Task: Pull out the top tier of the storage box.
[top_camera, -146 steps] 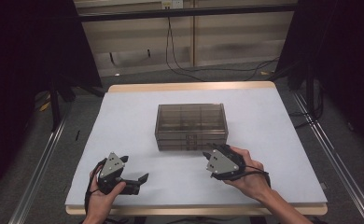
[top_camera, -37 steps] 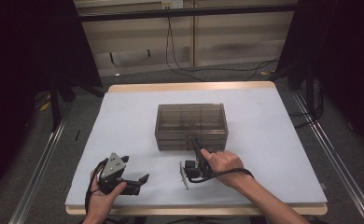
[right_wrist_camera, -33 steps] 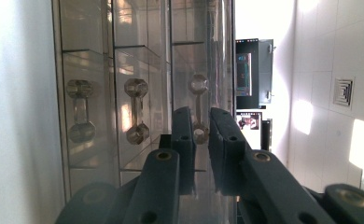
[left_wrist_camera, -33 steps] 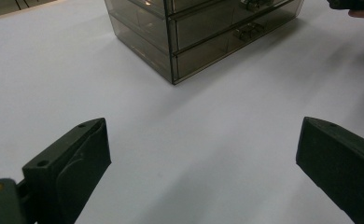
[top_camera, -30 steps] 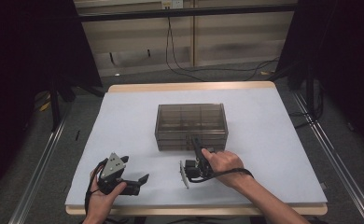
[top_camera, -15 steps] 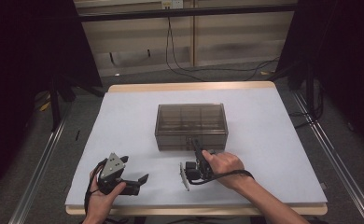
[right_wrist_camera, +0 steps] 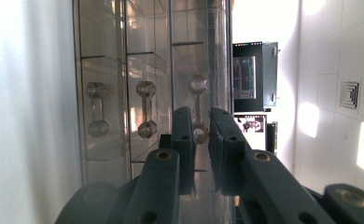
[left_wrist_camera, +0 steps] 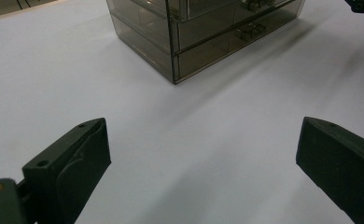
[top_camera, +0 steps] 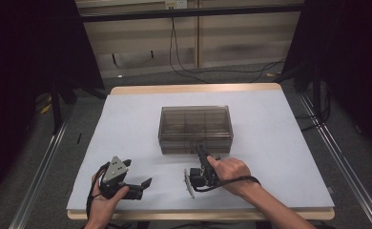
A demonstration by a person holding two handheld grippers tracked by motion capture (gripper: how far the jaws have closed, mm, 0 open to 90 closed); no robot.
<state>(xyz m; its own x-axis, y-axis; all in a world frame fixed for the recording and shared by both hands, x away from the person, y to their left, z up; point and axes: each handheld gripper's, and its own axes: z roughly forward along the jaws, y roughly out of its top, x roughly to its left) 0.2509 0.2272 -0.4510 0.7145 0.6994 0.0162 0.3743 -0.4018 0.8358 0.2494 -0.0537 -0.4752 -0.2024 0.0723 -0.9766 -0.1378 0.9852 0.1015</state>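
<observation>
Pinching the top drawer's handle (right_wrist_camera: 198,108) of the smoked-plastic drawer chest (top_camera: 195,129) mid-worktop, the right gripper (top_camera: 202,151) next needs a straight pull toward the near edge, while the left gripper (left_wrist_camera: 203,158) idles spread wide.

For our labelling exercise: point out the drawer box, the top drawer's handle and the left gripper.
Drawer box (top_camera: 195,121), high view, on its lid.
Top drawer's handle (right_wrist_camera: 198,107), right gripper view, on its bar.
Left gripper (left_wrist_camera: 203,154), left gripper view, between its open jaws.

Drawer handle (right_wrist_camera: 199,109) partly hidden behind right gripper (right_wrist_camera: 201,135) (contact unclear).
</observation>
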